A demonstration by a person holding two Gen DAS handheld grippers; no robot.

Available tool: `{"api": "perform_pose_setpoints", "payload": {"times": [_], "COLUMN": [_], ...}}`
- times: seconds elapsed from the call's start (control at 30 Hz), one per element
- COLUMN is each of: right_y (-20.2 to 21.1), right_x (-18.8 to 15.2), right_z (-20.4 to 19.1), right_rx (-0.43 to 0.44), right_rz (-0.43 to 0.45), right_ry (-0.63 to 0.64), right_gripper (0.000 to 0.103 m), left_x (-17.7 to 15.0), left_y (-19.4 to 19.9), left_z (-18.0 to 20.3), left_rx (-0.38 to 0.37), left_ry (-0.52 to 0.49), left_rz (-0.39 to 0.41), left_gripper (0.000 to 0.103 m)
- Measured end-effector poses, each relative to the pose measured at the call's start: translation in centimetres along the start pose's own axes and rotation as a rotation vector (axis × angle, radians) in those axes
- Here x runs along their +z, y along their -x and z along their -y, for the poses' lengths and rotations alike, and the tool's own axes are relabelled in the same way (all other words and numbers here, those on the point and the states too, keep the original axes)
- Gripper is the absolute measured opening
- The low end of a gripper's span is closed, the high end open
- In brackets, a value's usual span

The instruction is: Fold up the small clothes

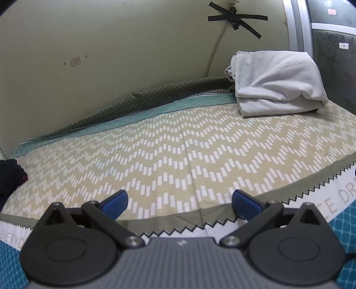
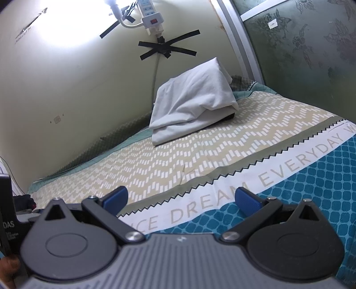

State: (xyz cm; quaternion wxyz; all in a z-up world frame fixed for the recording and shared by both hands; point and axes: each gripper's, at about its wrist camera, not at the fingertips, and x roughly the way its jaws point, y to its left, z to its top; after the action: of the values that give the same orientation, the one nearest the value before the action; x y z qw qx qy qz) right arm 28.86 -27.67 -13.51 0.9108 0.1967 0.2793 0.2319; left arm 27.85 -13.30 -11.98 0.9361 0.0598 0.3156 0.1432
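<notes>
A folded light grey garment (image 1: 276,82) lies in a stack at the far right corner of the bed, against the wall; it also shows in the right wrist view (image 2: 193,100). A dark garment (image 1: 10,177) lies at the bed's far left edge. My left gripper (image 1: 180,200) is open and empty, low over the zigzag-patterned sheet (image 1: 155,160). My right gripper (image 2: 181,199) is open and empty, over the sheet's white lettered band (image 2: 222,200).
The pale green wall (image 1: 111,55) runs along the bed's far side with a taped cable (image 1: 235,20) and a power strip (image 2: 151,15). A patterned glass panel (image 2: 300,55) closes the right end. Dark items (image 2: 24,202) sit at the left edge.
</notes>
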Motion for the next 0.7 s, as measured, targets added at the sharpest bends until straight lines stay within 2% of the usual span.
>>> {"api": "perform_pose_setpoints", "payload": {"times": [0.3, 0.7], "right_y": [-0.16, -0.40], "right_x": [0.01, 0.08], "right_z": [0.10, -0.36], "right_rx": [0.000, 0.012], "right_rz": [-0.002, -0.001], "right_ry": [-0.003, 0.015], "right_gripper": [0.097, 0.097], "left_x": [-0.19, -0.27], "left_y": [0.29, 0.40], "left_z": [0.33, -0.11], "left_rx": [0.005, -0.012], "left_ry": [-0.037, -0.025], "left_rz": [0.015, 0.005], "left_gripper": [0.103, 0.103]}}
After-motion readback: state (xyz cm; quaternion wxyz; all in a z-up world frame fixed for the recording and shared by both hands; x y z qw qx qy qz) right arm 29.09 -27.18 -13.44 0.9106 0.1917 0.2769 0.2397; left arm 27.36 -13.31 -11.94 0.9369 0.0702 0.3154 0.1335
